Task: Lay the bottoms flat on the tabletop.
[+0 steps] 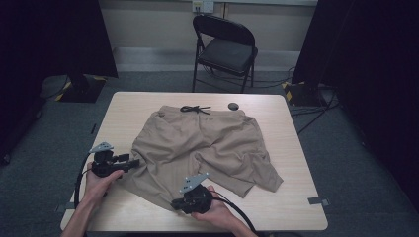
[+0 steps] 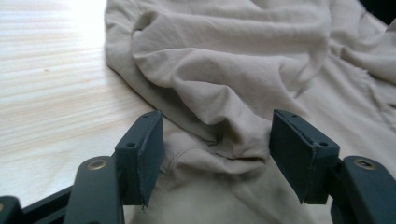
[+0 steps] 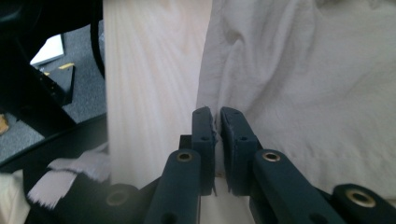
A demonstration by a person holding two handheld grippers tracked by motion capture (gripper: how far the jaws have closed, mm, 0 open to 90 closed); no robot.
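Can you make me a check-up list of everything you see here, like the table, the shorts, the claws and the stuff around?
Surface: pale wooden table, bare around the cloth.
Job's things: tan shorts lying crumpled, black drawstring at the far waistband.
Clutter: small dark round thing near the waistband.
Grippers: left claw open with a fold between its jaws; right claw shut on the shorts' hem.
Cables: a black cable trails from each claw.
Surroundings: black folding chair, grey carpet, dark curtains.

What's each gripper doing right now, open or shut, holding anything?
Left gripper: open, a fold of the beige shorts between the jaws, pads not pressing it.
Right gripper: shut on the shorts' edge.
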